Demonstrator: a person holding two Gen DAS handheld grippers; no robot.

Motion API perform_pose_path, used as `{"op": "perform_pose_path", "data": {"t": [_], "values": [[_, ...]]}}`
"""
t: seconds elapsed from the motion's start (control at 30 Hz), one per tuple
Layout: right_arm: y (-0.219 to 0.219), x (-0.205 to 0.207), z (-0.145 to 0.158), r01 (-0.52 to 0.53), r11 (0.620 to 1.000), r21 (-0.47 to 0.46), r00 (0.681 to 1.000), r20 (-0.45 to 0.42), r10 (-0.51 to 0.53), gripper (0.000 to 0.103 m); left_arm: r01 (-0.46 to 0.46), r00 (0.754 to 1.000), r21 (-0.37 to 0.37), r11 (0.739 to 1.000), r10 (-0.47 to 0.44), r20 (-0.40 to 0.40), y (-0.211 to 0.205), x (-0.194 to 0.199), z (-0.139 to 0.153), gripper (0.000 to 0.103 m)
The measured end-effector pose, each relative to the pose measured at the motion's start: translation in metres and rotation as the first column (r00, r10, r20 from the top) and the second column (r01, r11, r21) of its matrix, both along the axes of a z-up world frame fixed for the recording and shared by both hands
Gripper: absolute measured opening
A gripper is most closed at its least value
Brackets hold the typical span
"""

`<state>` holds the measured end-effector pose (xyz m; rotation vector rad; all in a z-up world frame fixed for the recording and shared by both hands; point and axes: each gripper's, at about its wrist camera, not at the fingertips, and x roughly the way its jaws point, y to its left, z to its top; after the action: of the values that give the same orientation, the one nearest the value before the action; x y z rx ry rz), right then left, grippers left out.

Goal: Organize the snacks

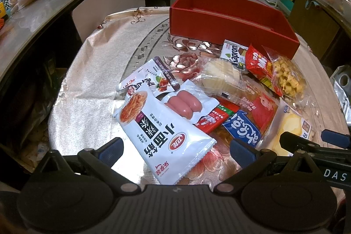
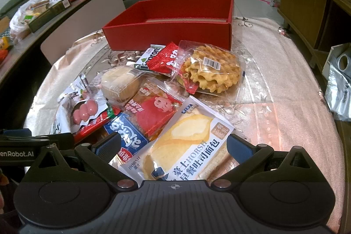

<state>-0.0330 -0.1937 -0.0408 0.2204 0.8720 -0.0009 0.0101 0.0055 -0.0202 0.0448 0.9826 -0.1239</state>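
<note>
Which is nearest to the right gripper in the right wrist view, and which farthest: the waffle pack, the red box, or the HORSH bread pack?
From the right gripper:
1. HORSH bread pack, lying between the open fingers.
2. Waffle pack, mid-table, slightly right.
3. Red box, at the table's far end.

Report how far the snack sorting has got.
Done: nothing visible; no snack shows inside the red box, though its floor is mostly hidden. In hand: nothing gripped; the left claw is open over the white noodle-snack packet, the right claw open around the toast bread packet. Left: the whole pile, including the waffle bag and sausages.
</note>
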Motion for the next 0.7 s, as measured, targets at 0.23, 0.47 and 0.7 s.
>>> {"op": "perform_pose_path", "data": {"t": [0.23,0.47,0.7], "values": [[0.0,-0.001,-0.001,-0.001,1.0,0.003,1.0,-0.002,0.001,0.103,0.0,1.0,0.007,1.0,0.0,-0.004,-0.001,0.0,-0.001,0.098],[-0.001,-0.001,0.0,-0.003,1.0,0.008,1.0,0.001,0.003,0.103,0.007,1.0,0.008,1.0,-0.006,-0.012,-0.002,0.002,-0.002,0.098],[-0.013,-0.001,0.011,0.038,0.998,0.04,0.999,0.03,-0.039,0.103,-0.075,0.996,-0.061,0.995,0.071,-0.06,0.01,0.02,-0.002,0.098]]}}
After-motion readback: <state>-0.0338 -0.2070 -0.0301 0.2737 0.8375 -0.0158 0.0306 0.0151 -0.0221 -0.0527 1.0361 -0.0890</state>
